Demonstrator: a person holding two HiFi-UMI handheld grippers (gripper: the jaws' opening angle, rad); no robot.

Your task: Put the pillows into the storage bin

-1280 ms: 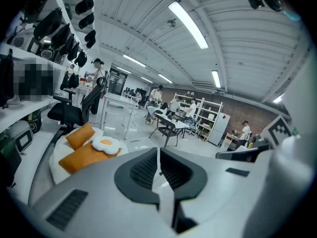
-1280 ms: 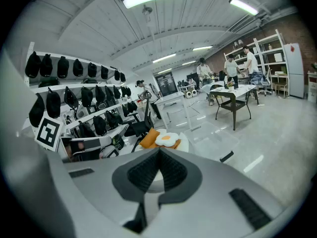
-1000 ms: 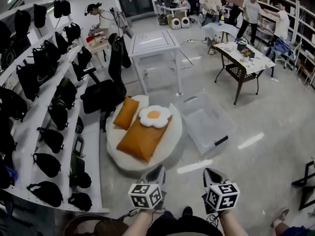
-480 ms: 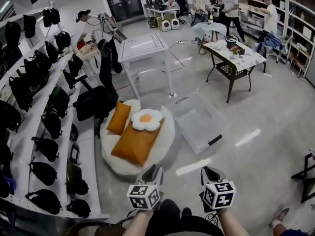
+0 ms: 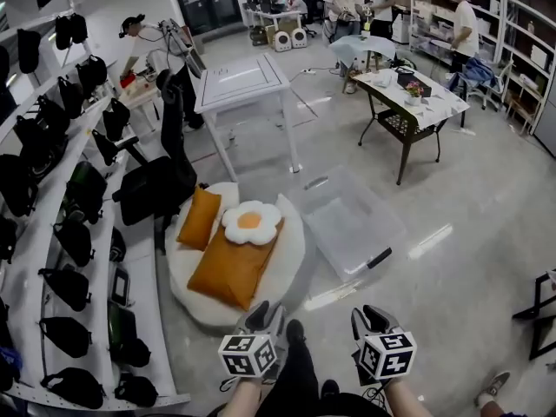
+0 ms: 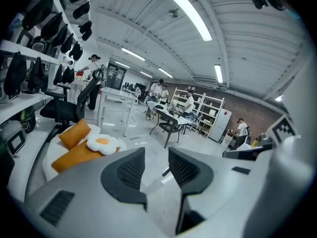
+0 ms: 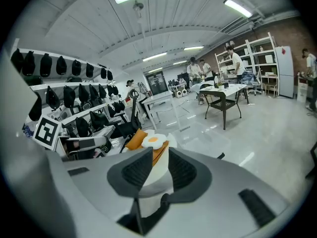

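Observation:
Three pillows lie on a round white floor cushion [image 5: 287, 254]: a large orange pillow [image 5: 228, 266], a small orange pillow [image 5: 199, 217] and a fried-egg pillow [image 5: 251, 221]. The clear storage bin [image 5: 352, 220] stands on the floor just right of the cushion, with nothing in it. My left gripper [image 5: 261, 313] hovers at the cushion's near edge. Its jaws have just been opening, and nothing is between them [image 6: 156, 155]. My right gripper [image 5: 372, 318] is open and holds nothing, near the bin's front corner. Past its jaws [image 7: 160, 157] I see the egg pillow [image 7: 154, 141].
White shelves with black bags [image 5: 52, 189] run along the left. A black office chair [image 5: 165, 176] and a white table [image 5: 239, 81] stand behind the cushion. A black-framed table [image 5: 408, 102] is at the back right, with several people beyond it.
Both grippers have sunk lower in the head view and come closer to the cushion and bin. The pillows and bin lie as before.

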